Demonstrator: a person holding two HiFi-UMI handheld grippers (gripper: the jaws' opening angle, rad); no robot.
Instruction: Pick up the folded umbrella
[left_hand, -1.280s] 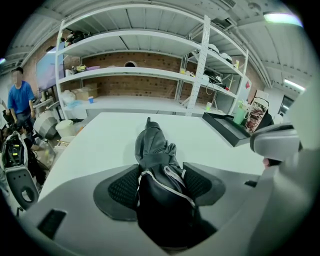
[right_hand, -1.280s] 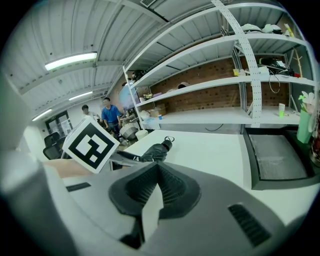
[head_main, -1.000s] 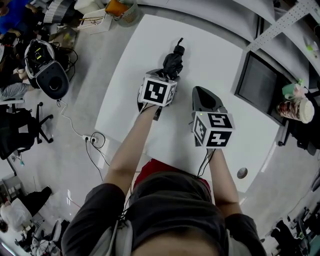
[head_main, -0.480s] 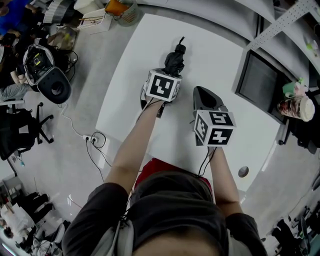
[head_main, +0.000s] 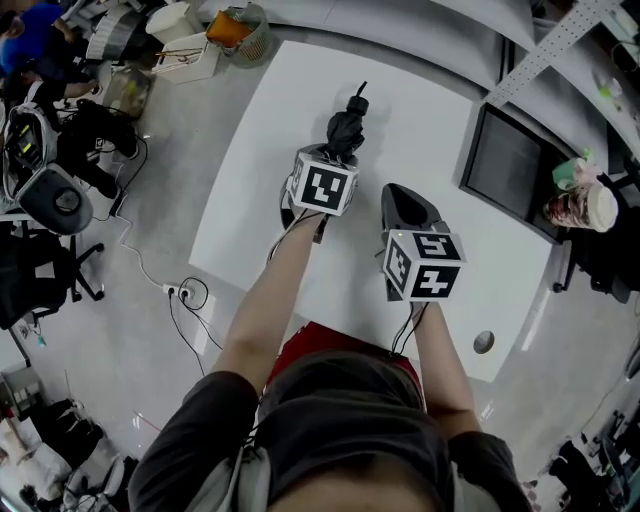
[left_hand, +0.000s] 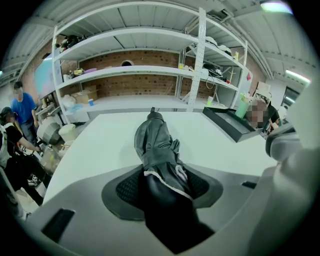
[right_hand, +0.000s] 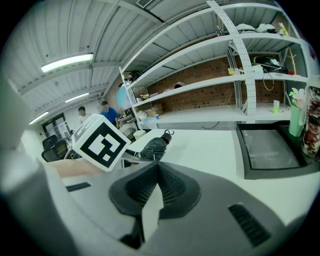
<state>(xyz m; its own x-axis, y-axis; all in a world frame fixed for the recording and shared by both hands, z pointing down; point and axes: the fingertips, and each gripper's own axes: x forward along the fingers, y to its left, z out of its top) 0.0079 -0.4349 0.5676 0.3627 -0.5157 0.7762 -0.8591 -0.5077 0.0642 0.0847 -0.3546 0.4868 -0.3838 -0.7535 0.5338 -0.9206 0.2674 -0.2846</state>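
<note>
The left gripper (left_hand: 162, 182) is closing its jaws around the folded umbrella (left_hand: 155, 145), which lies flat on the white table (head_main: 420, 130) with its knobbed, looped end pointing away from us. The pads flank the bundle's near half but do not yet look pressed in. To the umbrella's right, the right gripper (right_hand: 155, 187) hovers with its jaws together and nothing in them. We judge the umbrella light, with soft, slick fabric over stiff ribs and shaft. The thick middle offers the surest hold, since loose folds could slip. The table looks smooth and hard. Beyond the umbrella, white shelves (left_hand: 140, 70) stand against brick, and a black tray (head_main: 510, 165) lies to its right.
</note>
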